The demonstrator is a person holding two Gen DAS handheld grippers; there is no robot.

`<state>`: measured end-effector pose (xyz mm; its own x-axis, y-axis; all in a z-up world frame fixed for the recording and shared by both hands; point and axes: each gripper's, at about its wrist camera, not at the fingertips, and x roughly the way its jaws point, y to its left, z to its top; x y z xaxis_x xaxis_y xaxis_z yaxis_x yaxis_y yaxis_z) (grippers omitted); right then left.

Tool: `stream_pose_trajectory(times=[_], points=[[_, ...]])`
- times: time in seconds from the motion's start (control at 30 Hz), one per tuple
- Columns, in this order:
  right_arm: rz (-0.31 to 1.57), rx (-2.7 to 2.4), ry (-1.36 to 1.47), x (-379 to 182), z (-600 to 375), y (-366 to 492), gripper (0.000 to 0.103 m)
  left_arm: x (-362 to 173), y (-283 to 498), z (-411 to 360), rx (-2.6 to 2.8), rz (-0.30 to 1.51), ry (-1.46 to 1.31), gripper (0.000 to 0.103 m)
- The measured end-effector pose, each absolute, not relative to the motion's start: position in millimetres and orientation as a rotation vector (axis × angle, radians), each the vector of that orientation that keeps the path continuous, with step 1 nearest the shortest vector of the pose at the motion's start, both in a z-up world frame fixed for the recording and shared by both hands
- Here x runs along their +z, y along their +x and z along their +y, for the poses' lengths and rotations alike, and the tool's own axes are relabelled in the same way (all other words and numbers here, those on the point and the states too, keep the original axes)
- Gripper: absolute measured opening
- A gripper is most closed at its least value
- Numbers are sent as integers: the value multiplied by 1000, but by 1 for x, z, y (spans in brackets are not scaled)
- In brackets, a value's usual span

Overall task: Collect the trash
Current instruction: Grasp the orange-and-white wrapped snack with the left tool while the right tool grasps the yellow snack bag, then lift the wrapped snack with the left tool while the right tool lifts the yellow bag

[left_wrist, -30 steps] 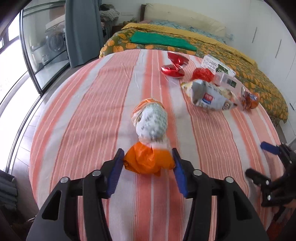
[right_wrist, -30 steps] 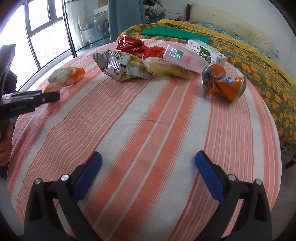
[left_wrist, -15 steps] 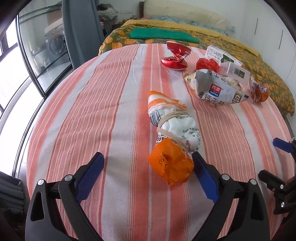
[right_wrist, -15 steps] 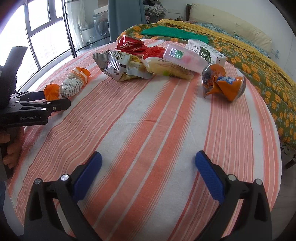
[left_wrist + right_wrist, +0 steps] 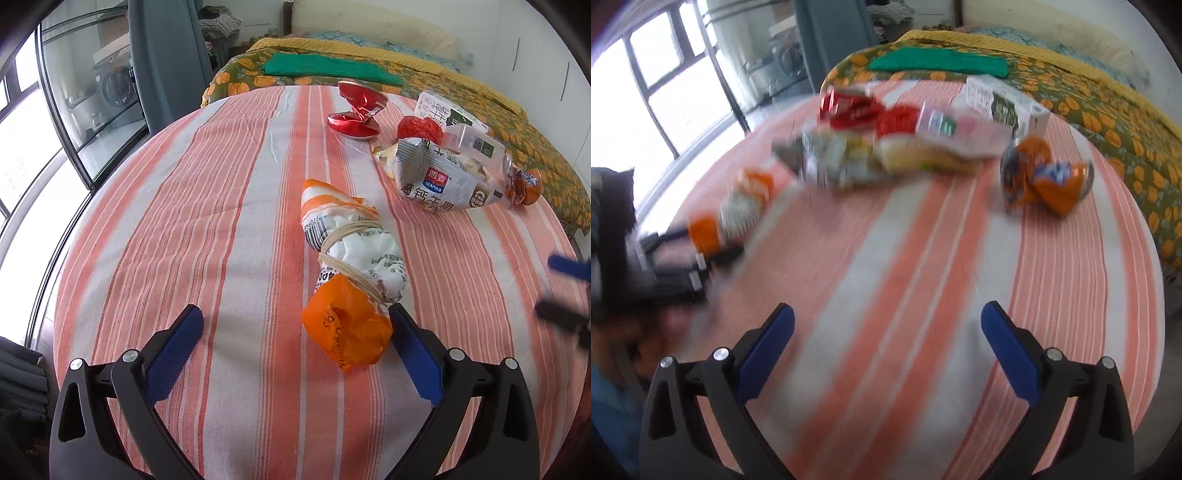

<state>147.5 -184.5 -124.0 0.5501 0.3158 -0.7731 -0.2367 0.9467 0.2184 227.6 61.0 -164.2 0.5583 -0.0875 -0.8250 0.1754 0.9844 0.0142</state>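
Observation:
A crumpled white and orange wrapper bundle [image 5: 351, 251], bound with a rubber band, lies on the striped tablecloth [image 5: 221, 221]. My left gripper [image 5: 294, 310] is opening; the bundle's orange end lies between its fingers, close to the right one, with neither pad pressing on it. In the blurred right wrist view my right gripper [image 5: 888, 307] stands open over bare cloth, with nothing between its fingers. There the bundle [image 5: 738, 210] shows at the left. Farther back lie a crushed red can [image 5: 356, 110], a silver milk-powder bag [image 5: 436, 181] and a crushed orange can [image 5: 1049, 181].
A white carton [image 5: 443, 110], a clear plastic box [image 5: 476, 142] and a red wrapper [image 5: 419, 129] lie with the pile. Behind the round table stands a bed [image 5: 369, 70] with a green cloth. Windows line the left side. The table edge curves close on the right.
My left gripper let go of the bundle's orange end and spread wide; the bundle now lies flat on the cloth. The right gripper has started moving, and its view has blurred.

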Motion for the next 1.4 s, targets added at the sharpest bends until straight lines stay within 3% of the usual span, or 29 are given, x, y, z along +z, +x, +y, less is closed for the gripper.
stream_pose_trajectory(times=[0.17,0.37,0.6,0.67,0.7,0.83,1.13,1.4], points=[[1026,363,303,-91,-164,210,98,-164,228,61,-156,967,96,97],[1156,233,442,-109,-136,261,98,-164,228,61,-157,967,95,97],[1168,176,421,-119,-120,275,96,-163,228,62,-158,967,93,97],[1169,176,357,-119,-116,274,72,-164,228,62,-158,967,92,97],[1160,170,322,-119,-115,273,66,-164,228,62,-159,967,91,97],[1135,207,244,-116,-120,259,56,-164,228,61,-161,968,89,97],[1030,327,-73,-114,-128,181,55,-164,228,61,-161,968,89,97],[873,287,-162,-133,-176,105,58,-164,228,61,-161,968,88,97]])
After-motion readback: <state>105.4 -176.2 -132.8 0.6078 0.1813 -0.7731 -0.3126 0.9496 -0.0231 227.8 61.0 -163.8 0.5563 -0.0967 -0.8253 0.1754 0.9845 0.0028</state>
